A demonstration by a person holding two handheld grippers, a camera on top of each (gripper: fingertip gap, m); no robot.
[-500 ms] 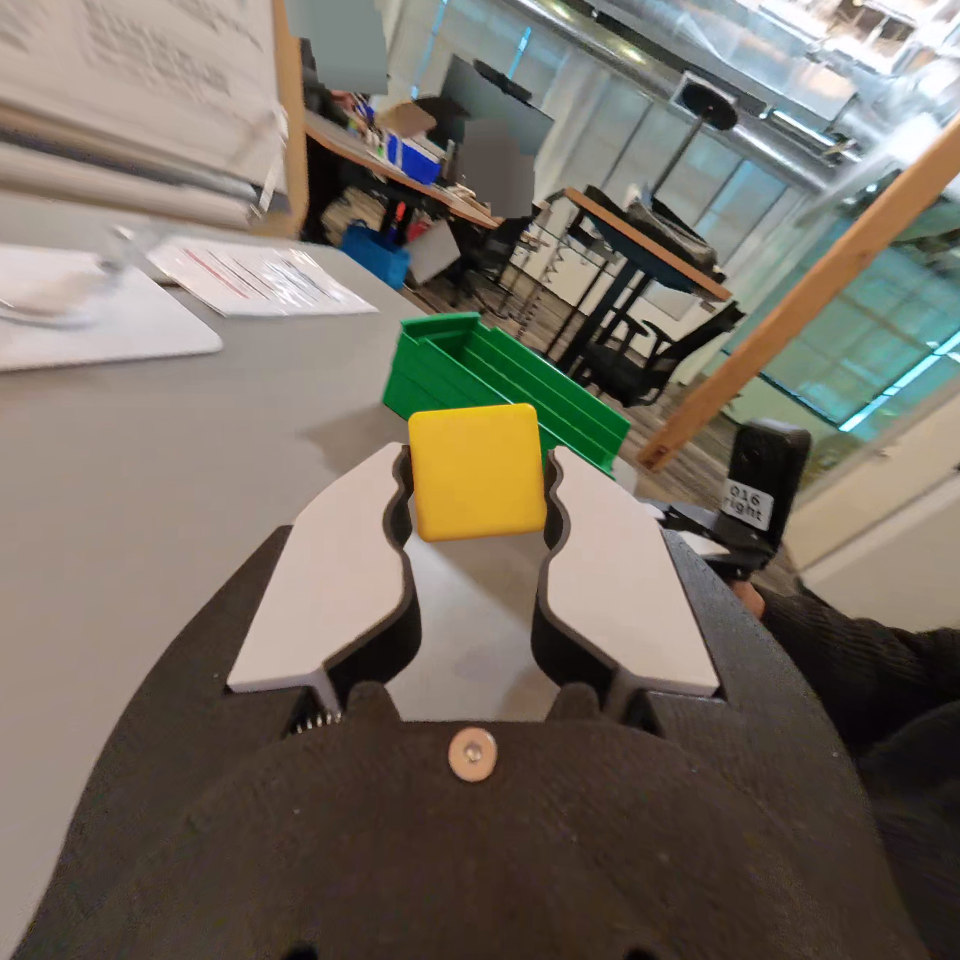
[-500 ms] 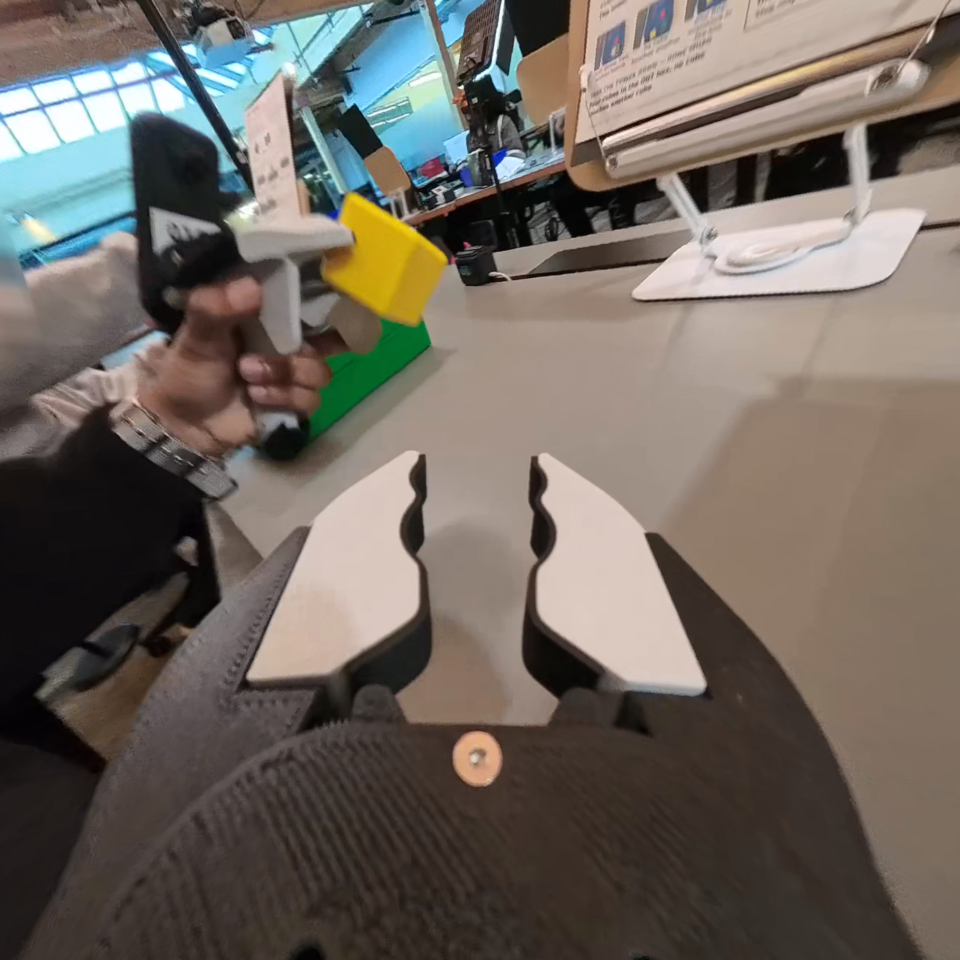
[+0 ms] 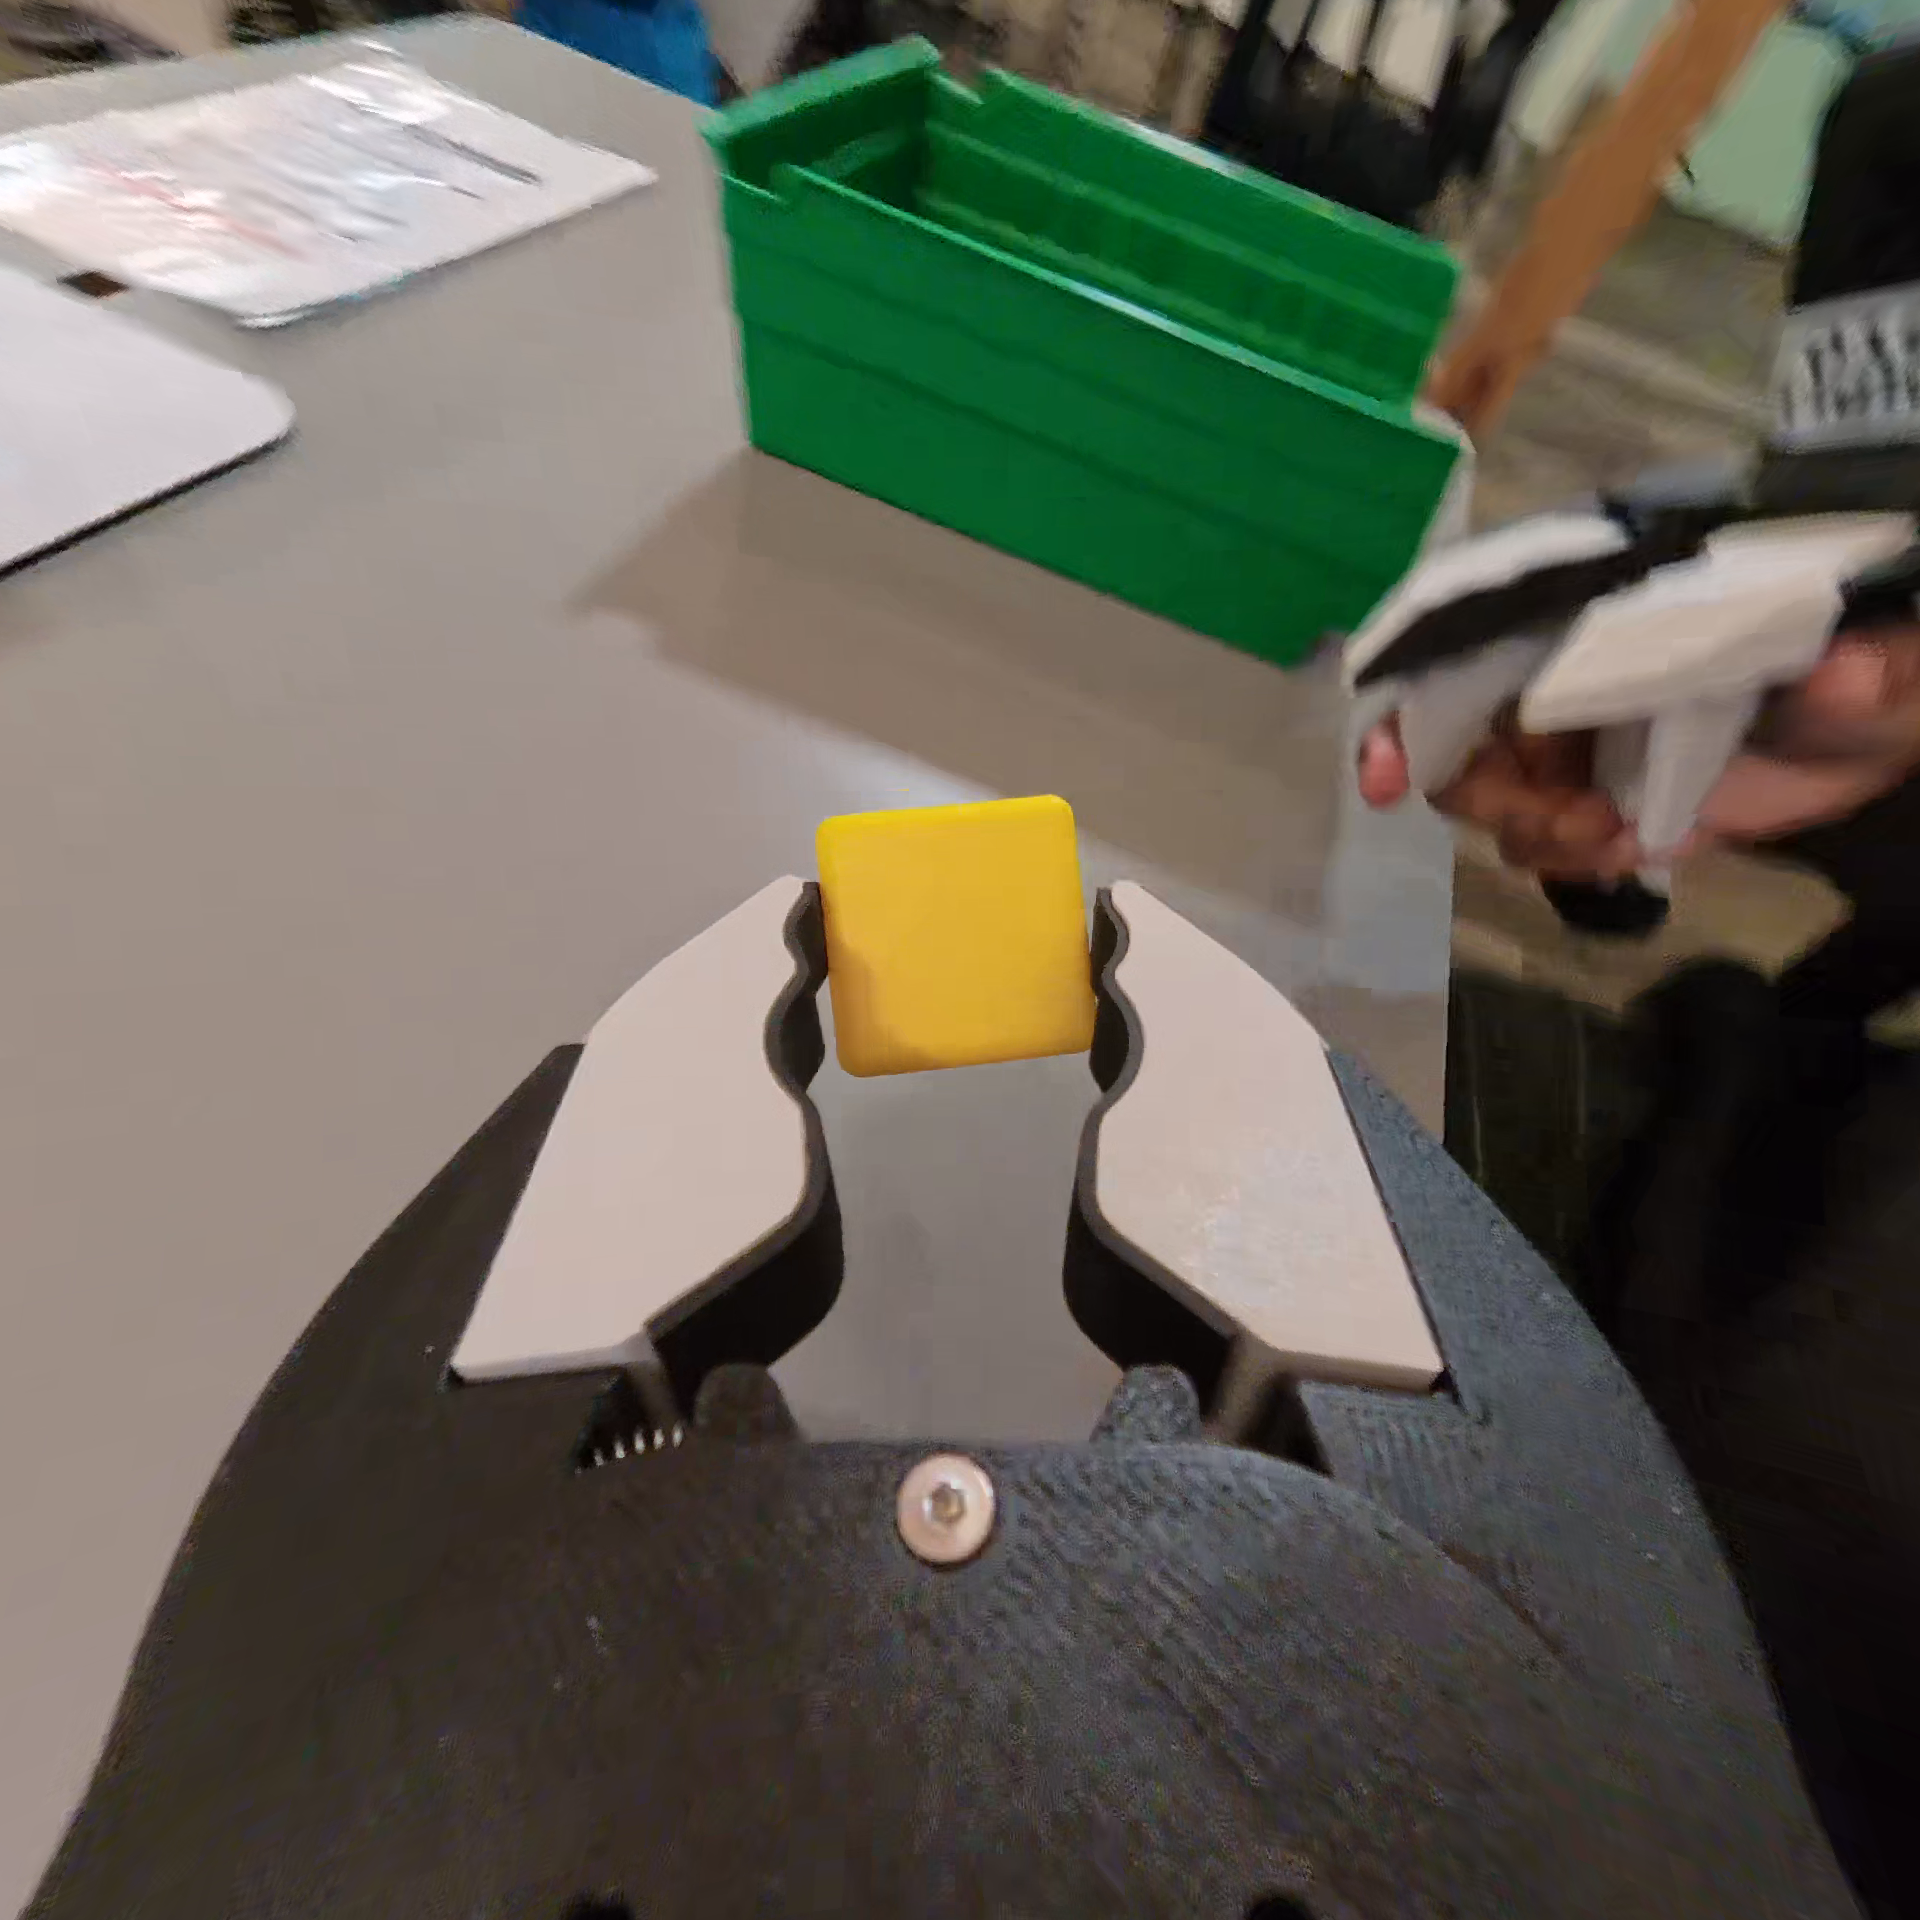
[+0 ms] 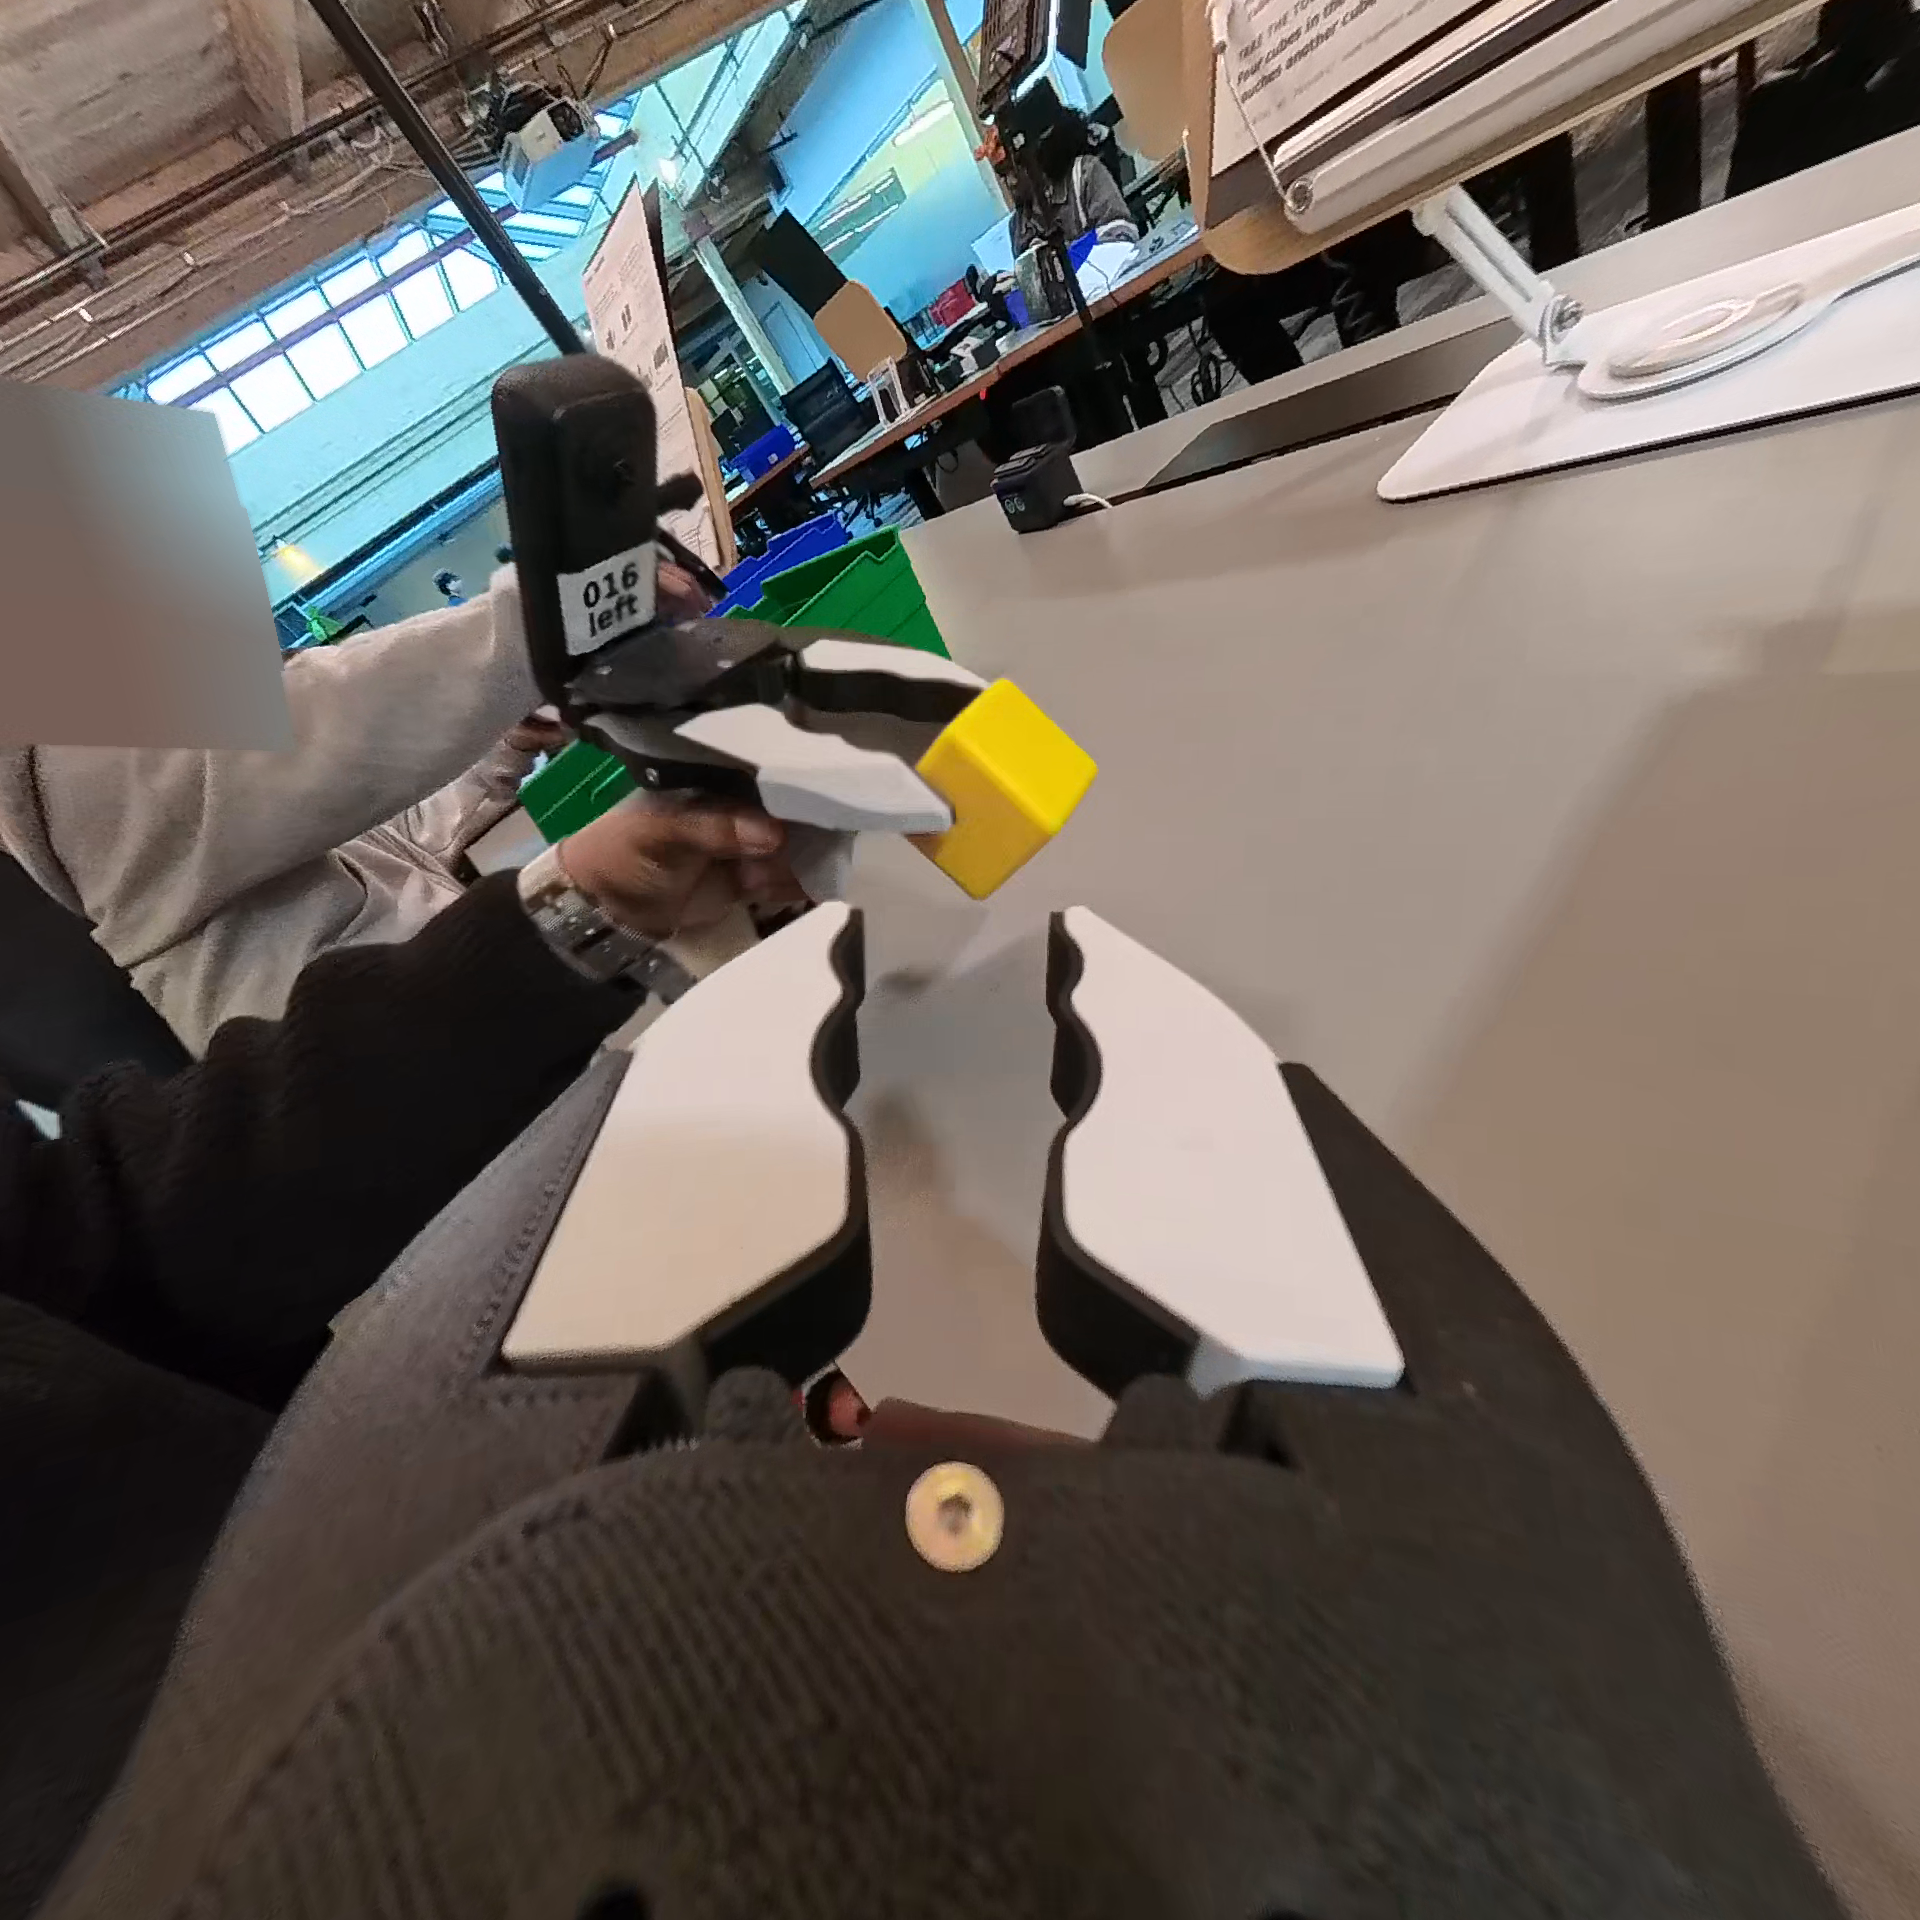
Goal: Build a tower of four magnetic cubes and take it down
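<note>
My left gripper (image 3: 956, 940) is shut on a yellow cube (image 3: 956, 951) and holds it above the grey table (image 3: 364, 727). The same cube (image 4: 1006, 784) shows in the right wrist view, held in the air at the left gripper's (image 4: 940, 774) tips, above the table. My right gripper (image 4: 951, 935) is open and empty, just below and behind that cube. It also shows in the left wrist view (image 3: 1455, 665), at the right by the table's edge. No other cubes are in view.
A green bin (image 3: 1081, 416) stands near the table's far right edge; its inside is mostly hidden. A white stand base (image 4: 1662, 405) and a paper sheet (image 3: 301, 187) lie further back. The table edge (image 3: 1444, 935) drops off at the right.
My left gripper has tilted down and moved toward the table with the yellow cube. My right gripper has come closer, now just under the cube.
</note>
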